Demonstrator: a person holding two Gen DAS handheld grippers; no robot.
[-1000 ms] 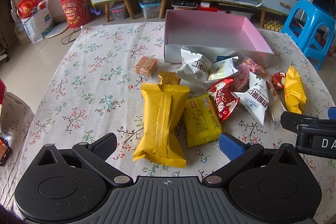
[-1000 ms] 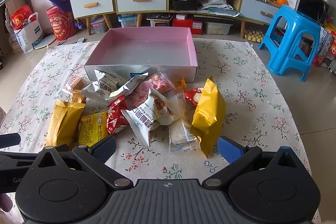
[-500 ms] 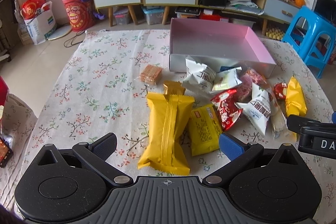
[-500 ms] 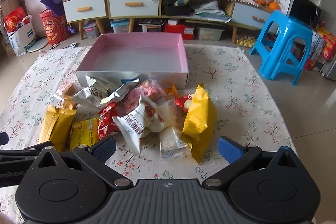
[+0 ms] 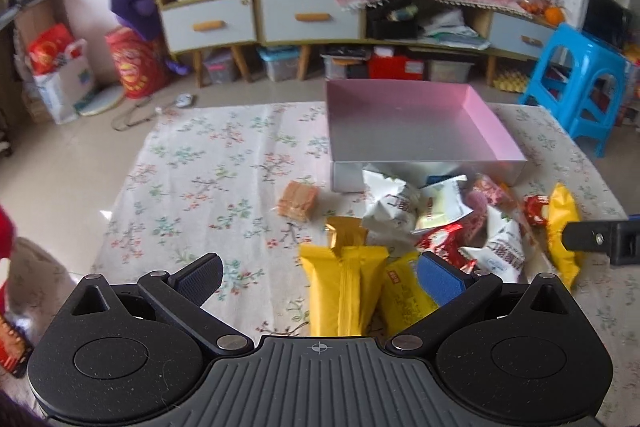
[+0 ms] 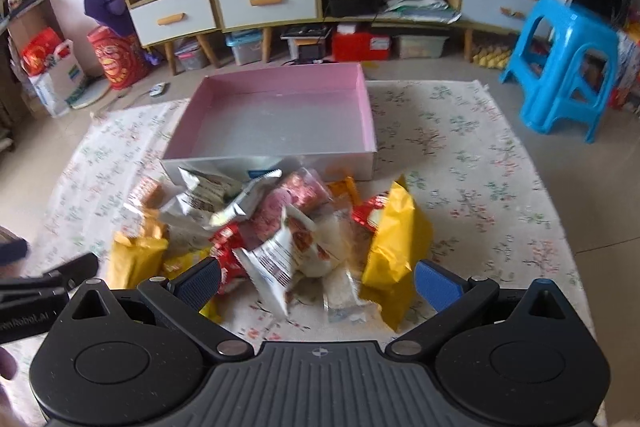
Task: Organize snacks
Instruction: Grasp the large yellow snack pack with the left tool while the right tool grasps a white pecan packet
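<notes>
Left gripper (image 5: 320,279) spread wide, empty, above yellow pack (image 5: 344,291); pack's long axis along fingers, just ahead. Right gripper (image 6: 318,285) also released, empty, over pile; box (image 5: 416,163) beyond.

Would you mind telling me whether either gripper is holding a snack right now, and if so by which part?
Nothing is held. The left gripper and right gripper are both open above the snack pile.

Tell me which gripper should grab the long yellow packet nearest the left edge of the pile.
Left. The left gripper is open with the long yellow packet directly between its fingers; the right gripper faces the pile's middle.
</notes>
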